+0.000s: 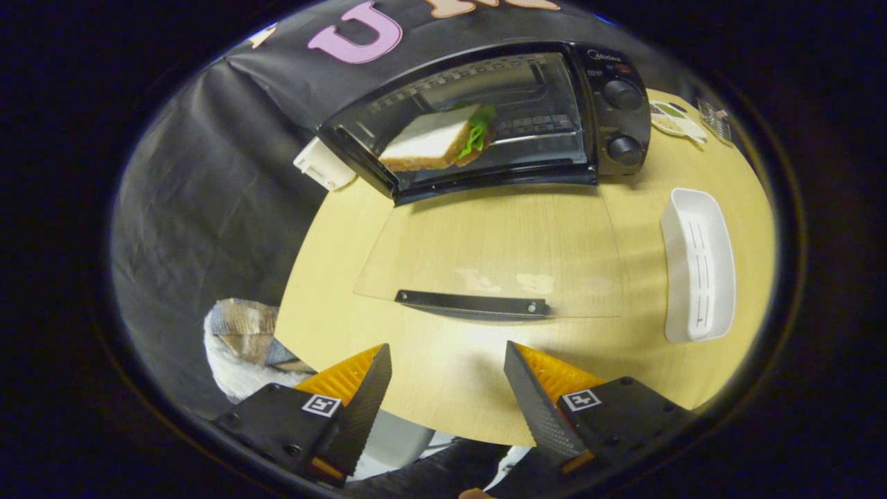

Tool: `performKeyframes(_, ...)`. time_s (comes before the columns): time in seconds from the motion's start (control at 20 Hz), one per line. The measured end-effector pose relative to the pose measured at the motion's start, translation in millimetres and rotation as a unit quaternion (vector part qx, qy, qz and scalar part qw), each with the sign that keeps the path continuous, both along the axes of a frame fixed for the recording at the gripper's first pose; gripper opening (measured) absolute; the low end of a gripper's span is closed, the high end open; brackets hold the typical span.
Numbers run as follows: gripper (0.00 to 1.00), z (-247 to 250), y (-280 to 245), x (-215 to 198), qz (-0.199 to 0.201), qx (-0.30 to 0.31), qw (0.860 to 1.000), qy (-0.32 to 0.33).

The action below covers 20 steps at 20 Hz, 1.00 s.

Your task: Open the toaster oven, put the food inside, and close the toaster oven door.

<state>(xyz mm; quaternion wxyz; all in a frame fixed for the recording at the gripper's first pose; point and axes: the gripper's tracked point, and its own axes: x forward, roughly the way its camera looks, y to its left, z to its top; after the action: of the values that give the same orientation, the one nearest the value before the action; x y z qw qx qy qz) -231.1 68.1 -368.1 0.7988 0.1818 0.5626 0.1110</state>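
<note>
A black toaster oven (610, 104) stands at the far side of the round wooden table (443, 388). Its glass door (429, 256) hangs fully open, lying flat toward me, with the dark handle (472, 304) at its near edge. A sandwich (438, 140) with white bread and green lettuce rests inside the oven on the rack. My gripper (448, 355) is open, hovering over the table's near edge, a short way back from the door handle. Nothing is between the fingers.
A white oblong tray (698, 267) lies on the table right of the door. A white box (322, 165) sits left of the oven. Small packets (675, 121) lie behind the oven's right side. Cloth and a sleeve (242, 346) show below the table's left edge.
</note>
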Motion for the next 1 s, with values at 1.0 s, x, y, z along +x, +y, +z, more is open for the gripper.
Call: performKeyframes(1.0,0.99,-32,-54,2,-0.018,-0.081,0.996,0.022)
